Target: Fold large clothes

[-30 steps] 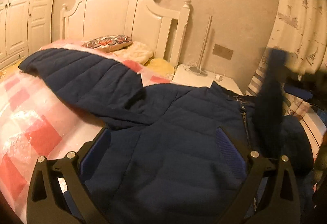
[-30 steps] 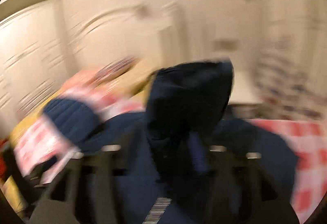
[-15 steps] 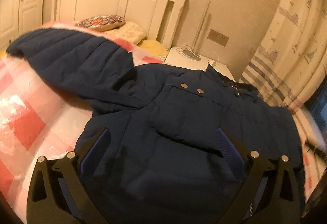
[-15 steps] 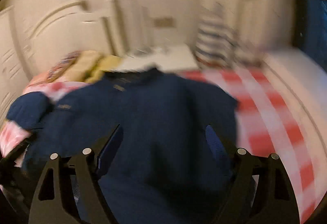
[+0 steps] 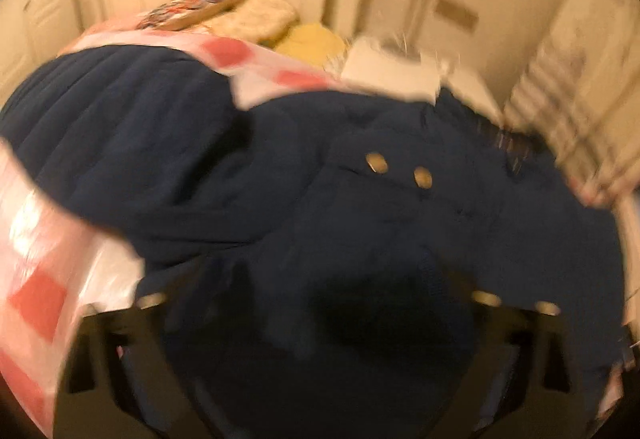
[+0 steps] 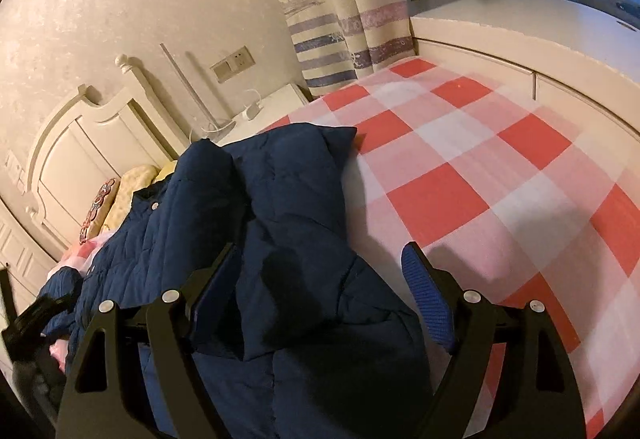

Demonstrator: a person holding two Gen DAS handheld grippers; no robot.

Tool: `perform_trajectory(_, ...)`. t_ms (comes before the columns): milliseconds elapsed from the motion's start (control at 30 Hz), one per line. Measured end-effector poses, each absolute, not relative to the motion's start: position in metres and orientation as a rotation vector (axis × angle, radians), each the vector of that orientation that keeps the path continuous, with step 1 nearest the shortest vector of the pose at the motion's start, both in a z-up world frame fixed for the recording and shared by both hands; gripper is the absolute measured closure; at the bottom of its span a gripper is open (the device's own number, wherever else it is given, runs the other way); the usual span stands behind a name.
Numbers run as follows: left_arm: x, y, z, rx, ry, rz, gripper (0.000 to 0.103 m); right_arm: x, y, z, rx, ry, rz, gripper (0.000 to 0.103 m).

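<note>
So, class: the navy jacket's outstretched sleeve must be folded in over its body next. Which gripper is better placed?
Probably left. The left gripper, jaws just closing, faces the jacket beside that sleeve; the right gripper sits open over the opposite edge.

A dark navy quilted jacket (image 6: 280,239) lies spread on the red-and-white checked bed, collar toward the headboard. One sleeve is folded across its body (two metal snaps show on it), the other stretches out sideways over the cover.
</note>
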State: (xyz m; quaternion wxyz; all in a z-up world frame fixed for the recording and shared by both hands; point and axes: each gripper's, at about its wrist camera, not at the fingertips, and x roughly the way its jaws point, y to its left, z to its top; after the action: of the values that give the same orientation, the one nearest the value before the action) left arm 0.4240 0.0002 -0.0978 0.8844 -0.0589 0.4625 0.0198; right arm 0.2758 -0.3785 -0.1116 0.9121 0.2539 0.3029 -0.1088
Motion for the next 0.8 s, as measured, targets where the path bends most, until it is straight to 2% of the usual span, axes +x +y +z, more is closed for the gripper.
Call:
perform_trajectory(133,0.413,-0.029,-0.088,0.027,0.901,0.072,0.087,0.274,-0.379,-0.109,0.547,0.616,-0.219,0.023)
perform_trajectory(167,0.407,-0.030,-0.078,0.021,0.869,0.052,0.092,0.274,-0.380,-0.109,0.555,0.615,-0.218,0.023)
perform_trajectory(333,0.385,-0.004,-0.008,-0.063,0.723,0.012,0.095,0.273,-0.381,-0.109,0.567,0.611,-0.215,0.023)
perform_trajectory(467,0.387,0.011,0.002,-0.038,0.715,0.080,0.095,0.273,-0.382,-0.110,0.572,0.609,-0.213,0.023)
perform_trajectory(533,0.391,0.011,-0.019,0.003,0.792,0.027,0.091,0.274,-0.382,-0.110,0.573,0.611,-0.213,0.023)
perform_trajectory(600,0.394,0.006,-0.044,0.076,0.869,0.004,0.063,0.274,-0.382,-0.110,0.574,0.611,-0.214,0.023)
perform_trajectory(633,0.394,0.005,-0.056,0.117,0.877,0.025,0.039,0.274,-0.382,-0.110,0.573,0.611,-0.215,0.023)
perform_trajectory(667,0.391,0.006,-0.060,0.144,0.846,0.055,0.033,0.273,-0.381,-0.110,0.572,0.611,-0.216,0.023)
perform_trajectory(733,0.381,0.013,-0.054,0.162,0.756,0.127,0.032,0.273,-0.382,-0.110,0.572,0.610,-0.215,0.023)
perform_trajectory(800,0.365,0.027,-0.028,0.069,0.628,0.180,0.027,0.273,-0.382,-0.110,0.572,0.611,-0.214,0.023)
